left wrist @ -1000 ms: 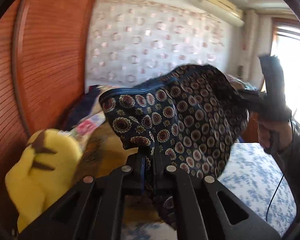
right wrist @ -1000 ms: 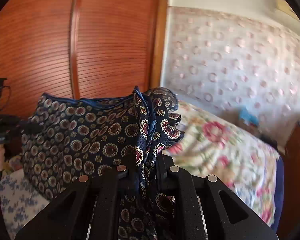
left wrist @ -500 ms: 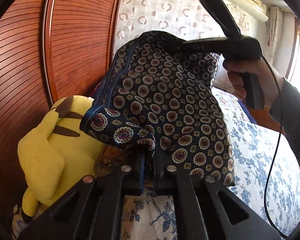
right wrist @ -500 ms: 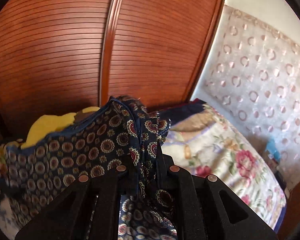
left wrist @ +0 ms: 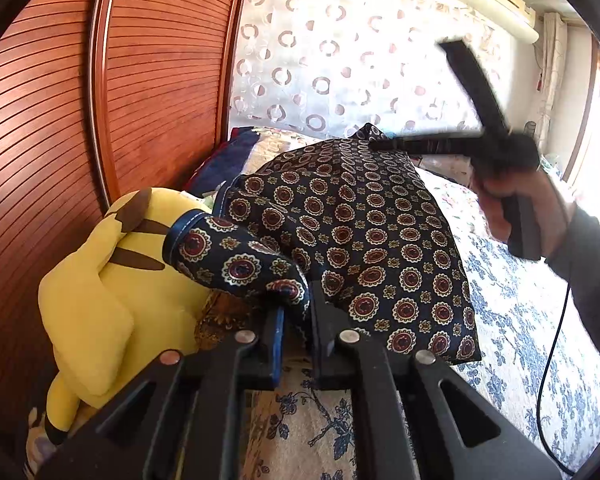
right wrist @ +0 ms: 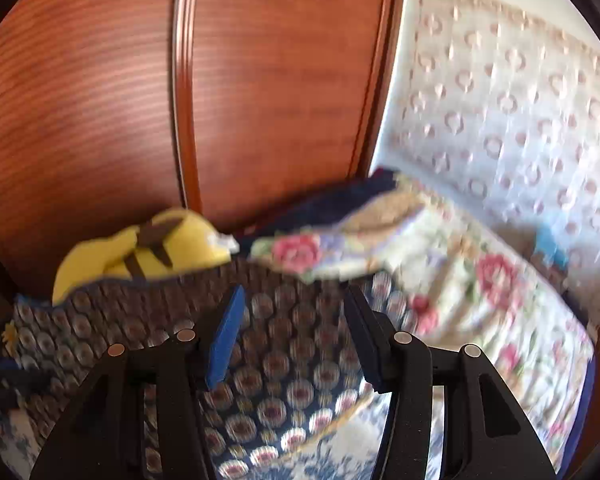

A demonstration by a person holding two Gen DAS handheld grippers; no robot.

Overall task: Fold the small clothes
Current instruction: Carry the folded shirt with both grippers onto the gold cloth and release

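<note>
A navy garment with round medallions lies spread on the bed, its near corner bunched up at my left gripper. The left jaws are opening, with that fold still caught between the pads. In the right wrist view the garment lies flat under my right gripper. The right jaws are opening wide and nothing is pinched between them. From the left wrist view, my right gripper hovers at the garment's far corner, blurred, held by a hand.
A yellow plush toy leans against the ribbed wooden wardrobe on the left. The bed sheet with blue flowers spreads to the right. A rose-patterned quilt lies behind. A black cable hangs from the sleeve.
The garment came down from the air onto the bed. My right gripper let go of its corner and spread its fingers. The left fingers parted slightly.
</note>
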